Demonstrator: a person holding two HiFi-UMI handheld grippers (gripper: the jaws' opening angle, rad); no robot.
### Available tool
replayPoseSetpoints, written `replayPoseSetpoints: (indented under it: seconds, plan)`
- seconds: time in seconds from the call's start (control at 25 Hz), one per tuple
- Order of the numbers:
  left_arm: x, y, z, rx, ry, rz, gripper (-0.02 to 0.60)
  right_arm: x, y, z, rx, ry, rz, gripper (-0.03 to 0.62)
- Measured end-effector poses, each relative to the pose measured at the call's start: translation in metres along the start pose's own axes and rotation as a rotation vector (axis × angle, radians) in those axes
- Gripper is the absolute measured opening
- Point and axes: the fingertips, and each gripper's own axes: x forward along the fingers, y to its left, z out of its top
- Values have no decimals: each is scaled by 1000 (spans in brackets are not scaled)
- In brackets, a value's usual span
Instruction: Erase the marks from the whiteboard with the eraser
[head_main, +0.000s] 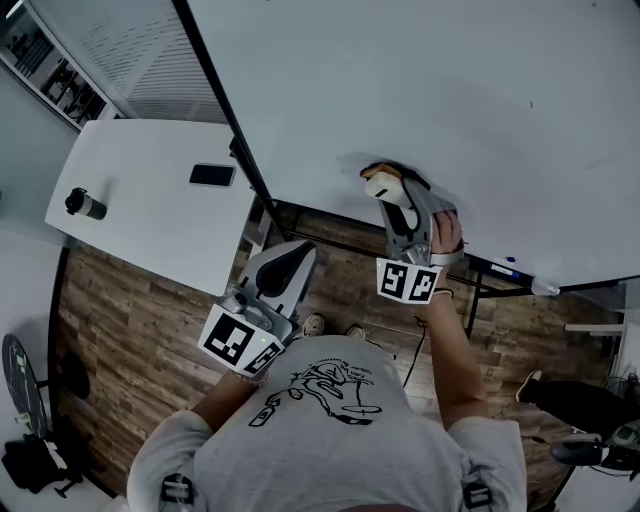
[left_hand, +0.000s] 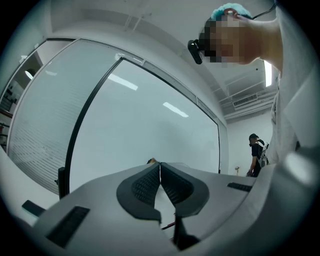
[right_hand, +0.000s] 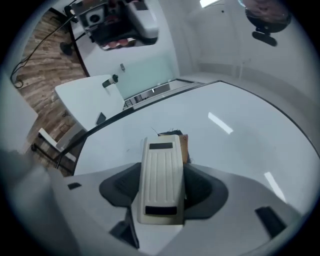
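The big whiteboard stands upright in front of me. My right gripper is shut on the eraser, a cream block with a ribbed back, and its far end lies against the board. A small dark scribble shows on the board just past the eraser's tip. My left gripper hangs back from the board's lower left, jaws shut with nothing between them. In the left gripper view the closed left gripper faces the whiteboard.
A white table stands to the board's left with a phone and a dark cup on it. Markers lie in the tray under the board. Another person stands off to the right. Below is wooden floor.
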Motion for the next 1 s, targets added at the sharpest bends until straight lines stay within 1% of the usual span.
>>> replayPoseSetpoints:
  seconds: [0.16,0.24,0.32,0.48,0.56,0.72,1.0]
  plan:
    - [-8,12,0,-3,-3,26,23,5,-46,6,67,2,-91,259]
    - [-10,15,1,-6,-5,32,23,13,-54,4,77,14,-98,259]
    - [-10,17,1,-9,-7,33,23,18,-54,1,83,17,-98,259]
    - [-8,26,1,-14,-6,33,23,22,-52,2,99,-11,-128,258]
    - [-4,29,-1,-18,-4,29,23,24,-48,2,100,-16,-130,258]
    - [1,32,-4,-22,1,20,23,30,-32,3,72,-25,-125,258]
    - [4,38,-7,-25,9,17,23,34,-24,3,44,-40,-163,258]
